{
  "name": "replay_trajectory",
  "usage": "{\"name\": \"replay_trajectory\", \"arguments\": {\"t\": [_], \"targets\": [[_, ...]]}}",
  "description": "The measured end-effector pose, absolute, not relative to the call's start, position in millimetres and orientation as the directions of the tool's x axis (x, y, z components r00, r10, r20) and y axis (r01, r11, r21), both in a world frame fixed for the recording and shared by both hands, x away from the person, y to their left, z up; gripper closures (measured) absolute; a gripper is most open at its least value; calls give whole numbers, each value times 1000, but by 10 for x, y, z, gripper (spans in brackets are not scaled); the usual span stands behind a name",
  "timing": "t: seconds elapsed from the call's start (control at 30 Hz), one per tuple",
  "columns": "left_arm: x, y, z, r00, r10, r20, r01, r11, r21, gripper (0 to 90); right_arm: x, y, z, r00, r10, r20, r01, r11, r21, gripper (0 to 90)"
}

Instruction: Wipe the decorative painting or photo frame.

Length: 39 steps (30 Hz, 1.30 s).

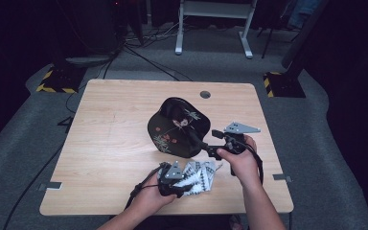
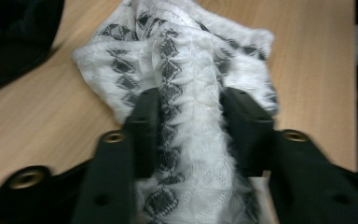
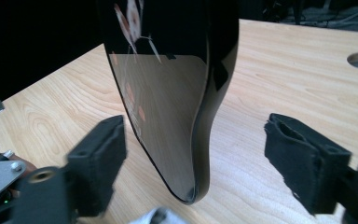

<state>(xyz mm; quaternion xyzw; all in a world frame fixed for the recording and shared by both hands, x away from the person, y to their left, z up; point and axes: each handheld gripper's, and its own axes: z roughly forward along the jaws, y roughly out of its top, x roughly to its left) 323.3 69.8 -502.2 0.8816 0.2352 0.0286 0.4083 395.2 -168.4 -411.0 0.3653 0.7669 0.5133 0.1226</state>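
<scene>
A light wooden table point(image 1: 110, 143) with rounded corners and a round cable hole point(image 1: 205, 94) near its far edge stands on grey carpet point(image 1: 24, 139) in a dark room; cables point(image 1: 139, 50) run across the floor beyond it, toward a white frame point(image 1: 213, 24). Hazard-striped blocks point(image 1: 57, 81) sit off the two far corners. The left half of the tabletop is bare wood grain, open to the left and far edges.

Near the front edge, the left gripper point(image 1: 175, 182) clamps a bunched white cloth point(image 2: 186, 84), a loose knit with grey diamond patterning; its jaws press the fabric from both sides. The cloth lies crumpled on the wood, just in front of the tray.

At centre, a glossy black lacquer tray point(image 1: 179, 125), fan-shaped and painted with flowers, is tilted up on its edge. Its curved rim stands between the widely parted jaws of the right gripper point(image 3: 193, 158), neither pad point(image 3: 100, 154) touching it.
</scene>
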Motion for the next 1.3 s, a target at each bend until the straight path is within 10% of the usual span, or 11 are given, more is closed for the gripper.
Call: {"name": "replay_trajectory", "arguments": {"t": [0.27,0.6,0.9,1.3], "targets": [[3226,856,-4942,859,458,-229,466,-514,720,759,3999,-1643,-4113,-740,665,97,366,278,888,158],[3203,1301,-4505,828,500,-252,482,-407,776,758,4086,-1585,-4108,-743,651,158,436,290,852,352],[3194,1741,-4269,779,581,-235,490,-331,806,755,4177,-1485,-4145,-738,656,156,413,258,873,160],[3198,2073,-4192,724,652,-227,518,-296,803,752,4259,-1494,-4083,-806,572,152,341,237,910,527]]}}
